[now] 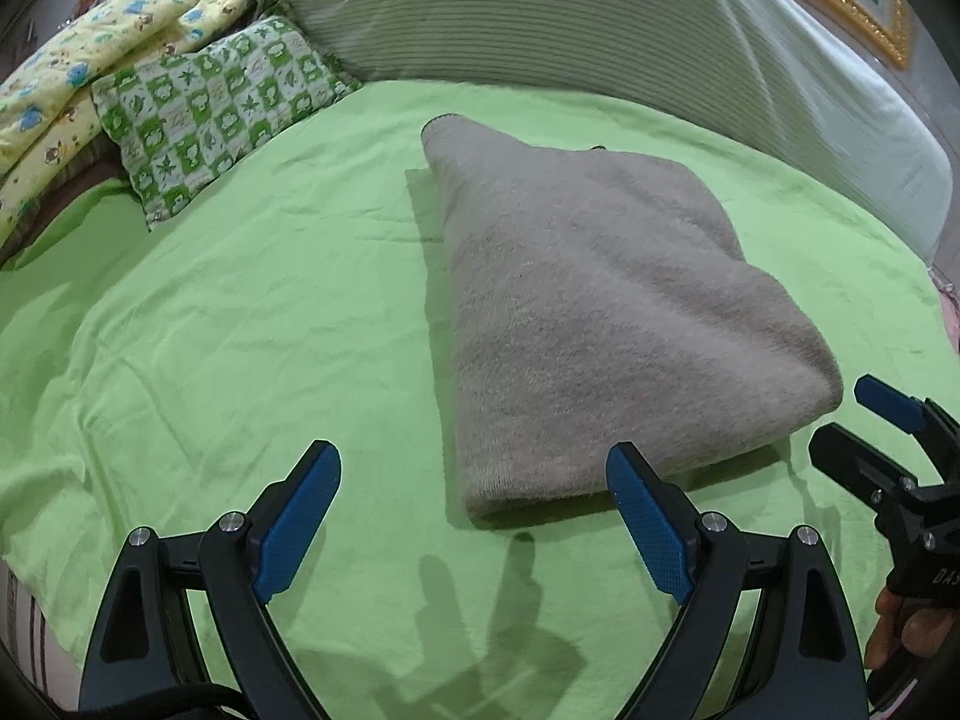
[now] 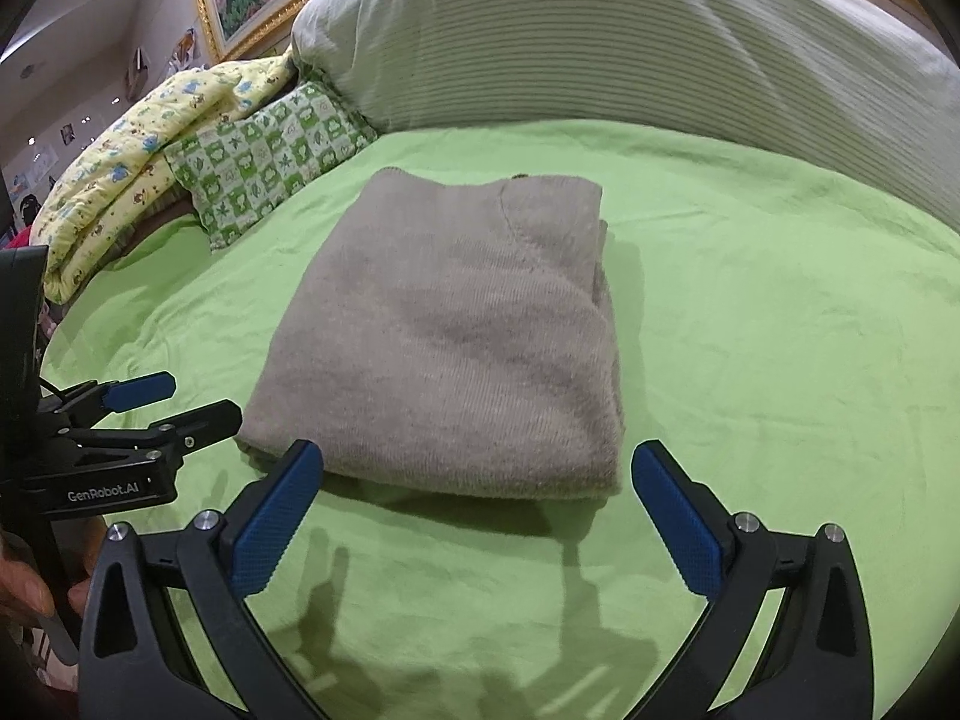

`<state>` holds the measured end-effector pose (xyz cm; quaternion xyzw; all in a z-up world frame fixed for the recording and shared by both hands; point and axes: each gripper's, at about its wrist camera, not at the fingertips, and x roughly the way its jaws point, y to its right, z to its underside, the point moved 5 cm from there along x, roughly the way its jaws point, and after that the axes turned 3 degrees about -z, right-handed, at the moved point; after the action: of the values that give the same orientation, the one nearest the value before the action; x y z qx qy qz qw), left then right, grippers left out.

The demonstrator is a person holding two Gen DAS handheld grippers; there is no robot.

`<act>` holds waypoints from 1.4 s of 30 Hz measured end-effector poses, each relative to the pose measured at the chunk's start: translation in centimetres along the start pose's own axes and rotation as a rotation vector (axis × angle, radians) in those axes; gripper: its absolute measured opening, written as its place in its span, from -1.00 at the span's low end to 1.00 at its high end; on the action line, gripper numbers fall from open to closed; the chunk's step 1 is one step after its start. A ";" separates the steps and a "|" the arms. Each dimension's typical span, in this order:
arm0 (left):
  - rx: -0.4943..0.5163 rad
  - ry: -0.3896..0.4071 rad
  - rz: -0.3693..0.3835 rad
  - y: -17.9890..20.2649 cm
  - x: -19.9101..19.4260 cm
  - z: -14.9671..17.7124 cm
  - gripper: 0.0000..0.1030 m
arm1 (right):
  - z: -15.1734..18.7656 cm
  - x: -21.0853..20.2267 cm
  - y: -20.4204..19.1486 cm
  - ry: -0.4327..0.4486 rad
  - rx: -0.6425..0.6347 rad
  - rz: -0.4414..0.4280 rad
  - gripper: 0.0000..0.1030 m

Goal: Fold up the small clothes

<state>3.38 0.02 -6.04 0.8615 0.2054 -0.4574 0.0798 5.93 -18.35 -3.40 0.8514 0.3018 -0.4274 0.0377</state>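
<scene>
A folded grey knit garment [image 1: 606, 312] lies on the green bedsheet [image 1: 240, 330]; it also shows in the right wrist view [image 2: 456, 348]. My left gripper [image 1: 474, 468] is open and empty, just before the garment's near left corner. My right gripper [image 2: 480, 468] is open and empty, just in front of the garment's near edge. The right gripper also shows at the right edge of the left wrist view [image 1: 864, 414], and the left gripper at the left edge of the right wrist view [image 2: 192, 399]. Neither touches the garment.
A large striped grey pillow [image 1: 570, 18] lies behind the garment. A green-and-white checked pillow [image 1: 222, 108] and a yellow patterned quilt [image 1: 78, 72] lie at the back left. A gold picture frame [image 2: 252, 6] hangs on the wall behind.
</scene>
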 end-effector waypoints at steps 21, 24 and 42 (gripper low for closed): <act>-0.002 0.003 -0.008 -0.4 0.3 0.1 0.76 | 0.4 0.8 -0.1 0.004 -0.003 0.016 0.99; 0.001 0.003 -0.012 -0.4 0.4 0.1 0.76 | 0.4 0.8 0.0 0.004 -0.001 0.014 0.99; 0.009 0.007 -0.013 -0.6 0.6 -0.2 0.78 | 0.1 0.8 -0.3 0.008 0.003 0.012 0.99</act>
<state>3.55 0.83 -6.40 0.8620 0.2093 -0.4559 0.0723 6.05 -17.75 -4.03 0.8550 0.2962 -0.4240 0.0378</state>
